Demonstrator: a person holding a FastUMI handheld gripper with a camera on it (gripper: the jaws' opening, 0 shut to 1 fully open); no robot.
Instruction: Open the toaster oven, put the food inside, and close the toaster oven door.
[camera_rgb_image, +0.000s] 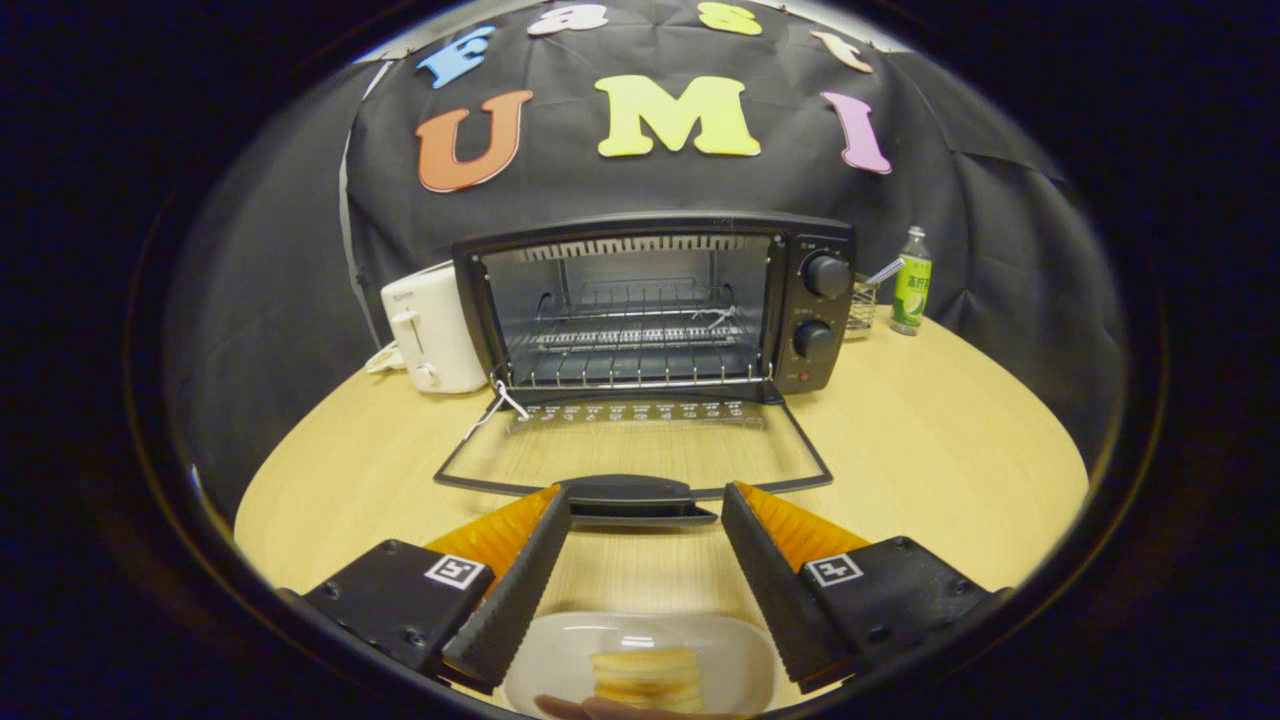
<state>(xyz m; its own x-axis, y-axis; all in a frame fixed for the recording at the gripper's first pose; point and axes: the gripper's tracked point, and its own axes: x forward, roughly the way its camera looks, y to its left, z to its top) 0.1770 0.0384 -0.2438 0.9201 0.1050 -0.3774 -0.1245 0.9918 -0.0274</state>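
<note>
So the toaster oven (655, 305) sat at the back of the round wooden bench (930, 440), and its glass door (635, 450) was already dropped all the way down, lying flat toward the camera. You could see straight in to the wire rack (630, 335), nothing on it. Two knobs (826, 275) were stacked on the panel at the oven's right side.

The hand-held gripper (646, 500) was spread wide and gripping nothing, its fingertips flanking the door handle (635, 497) on either side, with gaps, not touching it as far as I could tell.

The food, a small stack of pale yellow slices (645, 678), was on a white plate (740, 660) low between the fingers, closer in than the door. A bit of somebody's finger (590, 708) poked in at the plate's near rim.

Other stuff: a white toaster (432, 330) just beside the oven's left side, and on the right a little wire basket (862, 308) with a green-labelled bottle (911, 282) next to it
</note>
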